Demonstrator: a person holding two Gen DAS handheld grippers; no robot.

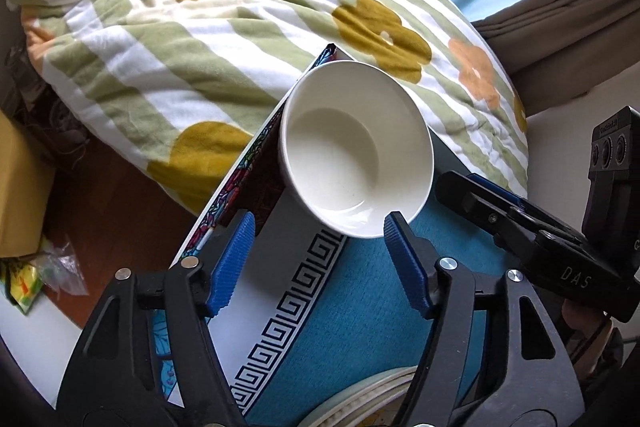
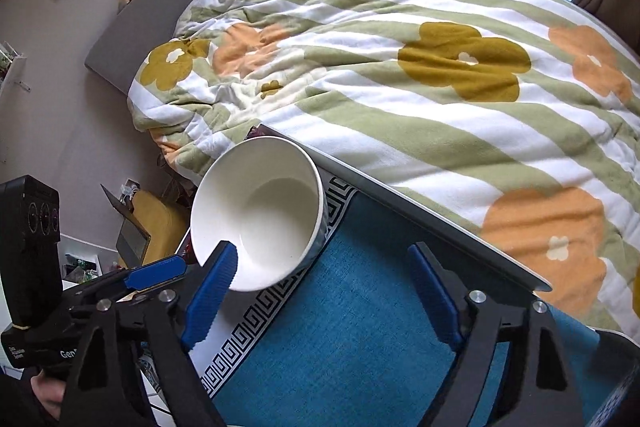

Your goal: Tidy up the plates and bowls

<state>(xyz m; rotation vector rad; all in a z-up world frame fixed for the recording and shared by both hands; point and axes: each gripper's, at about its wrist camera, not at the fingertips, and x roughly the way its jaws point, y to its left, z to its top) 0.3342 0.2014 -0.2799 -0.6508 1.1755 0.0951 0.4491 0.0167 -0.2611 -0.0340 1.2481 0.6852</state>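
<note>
A white bowl [image 1: 356,151] stands empty on the teal cloth [image 1: 360,307] near the table's far corner; it also shows in the right wrist view [image 2: 256,211]. My left gripper [image 1: 320,263] is open, its blue fingers [image 1: 404,263] just short of the bowl's near rim. My right gripper [image 2: 332,303] is open too, its left finger [image 2: 212,295] overlapping the bowl's near rim in view. Neither holds anything. A plate rim [image 1: 360,407] shows at the bottom of the left wrist view, under the left gripper.
The cloth has a black key-pattern border [image 1: 288,311] on a small table [image 2: 440,223]. A bed with a flowered green-striped blanket [image 1: 220,19] lies right behind it. A cardboard box [image 1: 20,187] and plastic bag [image 1: 60,267] are on the floor at left.
</note>
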